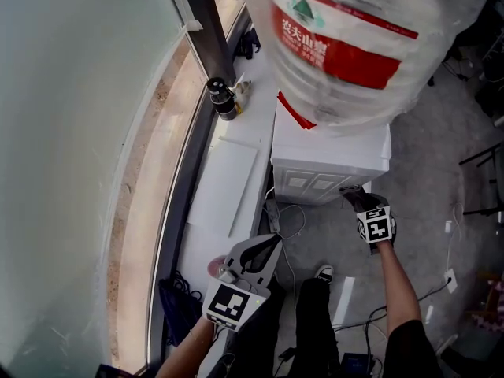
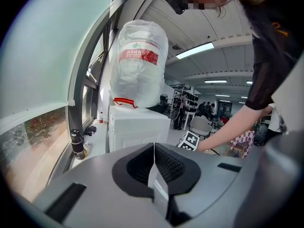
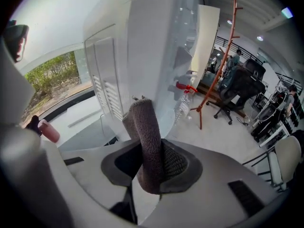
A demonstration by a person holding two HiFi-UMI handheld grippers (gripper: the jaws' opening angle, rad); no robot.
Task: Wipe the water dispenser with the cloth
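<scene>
The white water dispenser [image 1: 331, 162] stands by the window ledge, with a large plastic-wrapped bottle [image 1: 354, 38] on top. My right gripper [image 1: 353, 196] is at the dispenser's lower front right corner, shut on a grey-brown cloth [image 3: 145, 137]. The cloth sticks up out of the jaws, close to the dispenser's side panel [image 3: 137, 61]. My left gripper [image 1: 270, 243] hangs low, left of the dispenser and apart from it, jaws shut with nothing between them. In the left gripper view, the left gripper [image 2: 153, 148] faces the dispenser [image 2: 137, 127] and bottle [image 2: 137, 65].
A white window ledge [image 1: 224, 183] runs along the left, with a black flask [image 1: 223, 98] on it. Cables [image 1: 287, 219] lie on the grey floor beside the dispenser. A red coat stand [image 3: 228, 56] and office chairs [image 3: 237, 87] stand farther off.
</scene>
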